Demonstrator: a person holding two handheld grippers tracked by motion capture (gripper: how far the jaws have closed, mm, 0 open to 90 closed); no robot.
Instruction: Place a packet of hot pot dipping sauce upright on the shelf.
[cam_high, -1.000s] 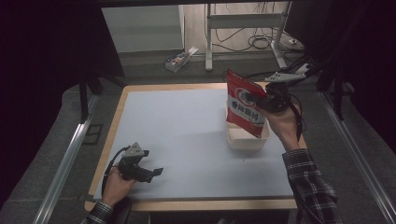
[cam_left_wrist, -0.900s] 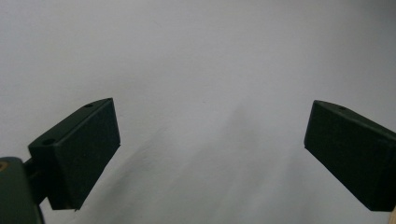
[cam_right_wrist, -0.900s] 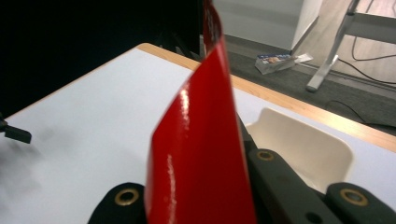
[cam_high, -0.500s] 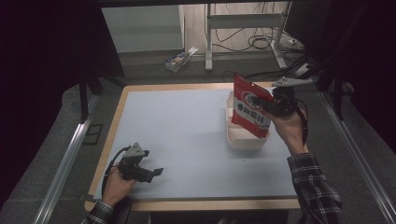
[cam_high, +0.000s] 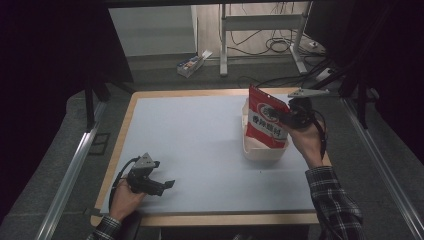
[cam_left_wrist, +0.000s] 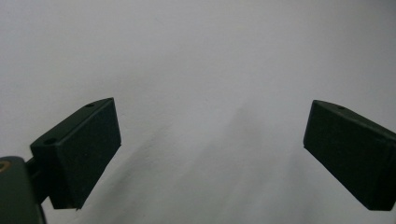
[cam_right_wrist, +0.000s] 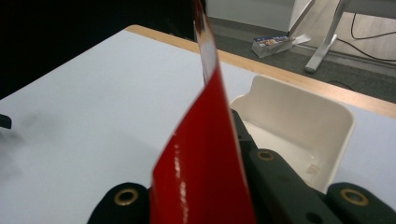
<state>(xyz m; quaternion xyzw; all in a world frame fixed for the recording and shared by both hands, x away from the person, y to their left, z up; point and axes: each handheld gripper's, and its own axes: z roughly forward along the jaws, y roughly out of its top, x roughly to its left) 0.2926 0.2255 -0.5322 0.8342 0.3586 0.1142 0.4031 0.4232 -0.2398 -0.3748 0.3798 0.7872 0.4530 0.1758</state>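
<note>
The right gripper (cam_high: 294, 116) is clamped on the edge of a red snack bag (cam_high: 266, 120), holding it upright over a white bin (cam_high: 262, 149) at the far right of the table (cam_high: 200, 140). The bag's lower edge seems to sit inside the bin. To do this well, lower it straight down, keep it clear of the bin's far wall, and release only once it rests. The left gripper (cam_high: 159, 185), jaws apart, lies idle at the near left on the table.
</note>
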